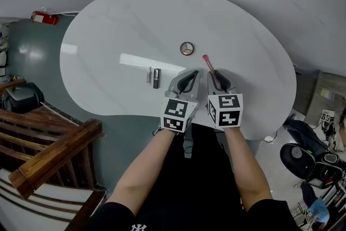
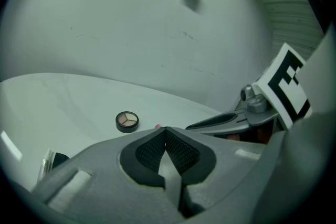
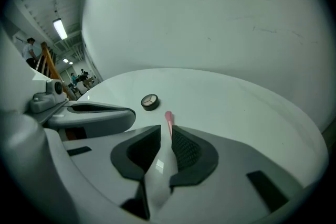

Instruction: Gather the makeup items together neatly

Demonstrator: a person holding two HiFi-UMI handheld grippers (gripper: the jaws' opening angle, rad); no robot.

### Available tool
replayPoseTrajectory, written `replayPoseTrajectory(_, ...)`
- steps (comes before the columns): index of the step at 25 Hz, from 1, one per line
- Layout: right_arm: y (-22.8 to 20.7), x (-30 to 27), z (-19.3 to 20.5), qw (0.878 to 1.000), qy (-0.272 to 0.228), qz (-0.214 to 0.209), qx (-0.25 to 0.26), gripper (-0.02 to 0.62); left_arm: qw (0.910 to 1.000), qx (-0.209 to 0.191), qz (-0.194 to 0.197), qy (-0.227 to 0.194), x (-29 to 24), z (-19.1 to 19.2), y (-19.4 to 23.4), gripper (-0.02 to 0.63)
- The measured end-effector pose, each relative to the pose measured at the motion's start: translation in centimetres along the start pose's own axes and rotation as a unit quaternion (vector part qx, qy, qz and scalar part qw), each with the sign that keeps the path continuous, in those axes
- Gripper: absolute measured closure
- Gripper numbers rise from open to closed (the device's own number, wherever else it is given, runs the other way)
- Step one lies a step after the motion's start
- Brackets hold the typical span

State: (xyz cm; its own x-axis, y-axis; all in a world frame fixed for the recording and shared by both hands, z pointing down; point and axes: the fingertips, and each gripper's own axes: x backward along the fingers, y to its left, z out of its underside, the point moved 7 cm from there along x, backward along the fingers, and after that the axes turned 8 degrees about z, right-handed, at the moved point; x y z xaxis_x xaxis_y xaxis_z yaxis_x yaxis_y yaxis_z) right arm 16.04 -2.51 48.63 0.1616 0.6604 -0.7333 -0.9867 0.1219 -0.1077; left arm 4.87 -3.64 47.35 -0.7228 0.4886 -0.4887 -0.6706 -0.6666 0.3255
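Right gripper (image 3: pixel 166 128): released, jaws only narrowly parted. Between them a thin pink stick (image 3: pixel 169 118), lying against the pad on that view's right and clear of the other pad, its pink tip poking out just past the jaws.

Left gripper (image 2: pixel 166 131), just beside the right one: clenched tip to tip, with nothing between the pads.

Both held side by side low over the near edge of a white, bean-shaped table (image 1: pixel 108 35), pointing away from the person and downward.

Beyond the jaws, toward the table's middle, a round compact (image 1: pixel 186 48) with three tan shades showing, near the stick's tip but apart from it.

Left of the left gripper, a dark lipstick (image 1: pixel 156 78) lying flat. Just beside that, on its left and parallel to it, a slimmer silver tube (image 1: pixel 148 75).
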Motion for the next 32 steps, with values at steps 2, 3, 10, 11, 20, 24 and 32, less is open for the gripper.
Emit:
replayPoseTrajectory(2, -0.3, -0.6, 0.1, 1.000, 0.012, -0.003, 0.020, 0.515, 1.0000, 0.002, -0.004, 0.004, -0.4, 0.1, 0.2, 0.597)
replayPoseTrajectory(3, -0.4, -0.9, 0.2, 0.999, 0.019, -0.005, 0.029, 0.505, 1.0000, 0.002, -0.006, 0.006, -0.5, 0.1, 0.3, 0.597)
replayPoseTrajectory(10, -0.8, -2.6, 0.3, 0.995, 0.056, -0.002, 0.085, 0.492, 0.9997, 0.007, -0.023, 0.007, -0.8, 0.3, 0.9, 0.597)
replayPoseTrajectory(11, -0.7, -2.8, 0.4, 0.994, 0.061, -0.001, 0.089, 0.492, 0.9997, 0.008, -0.023, 0.007, -0.7, 0.3, 1.0, 0.597)
replayPoseTrajectory(20, -0.2, -3.1, 0.4, 0.991, 0.076, 0.032, 0.110, 0.540, 0.9999, 0.005, -0.015, 0.003, 0.2, 0.6, 1.3, 0.597)
replayPoseTrajectory(24, -0.1, -2.4, 0.4, 0.995, 0.068, 0.035, 0.060, 0.540, 1.0000, 0.001, -0.005, 0.000, 0.7, 0.7, 1.1, 0.597)
replayPoseTrajectory(32, 0.7, -0.2, 1.3, 0.992, 0.054, 0.008, -0.110, 0.540, 0.9998, -0.015, 0.015, -0.006, 2.6, 0.8, 0.3, 0.597)
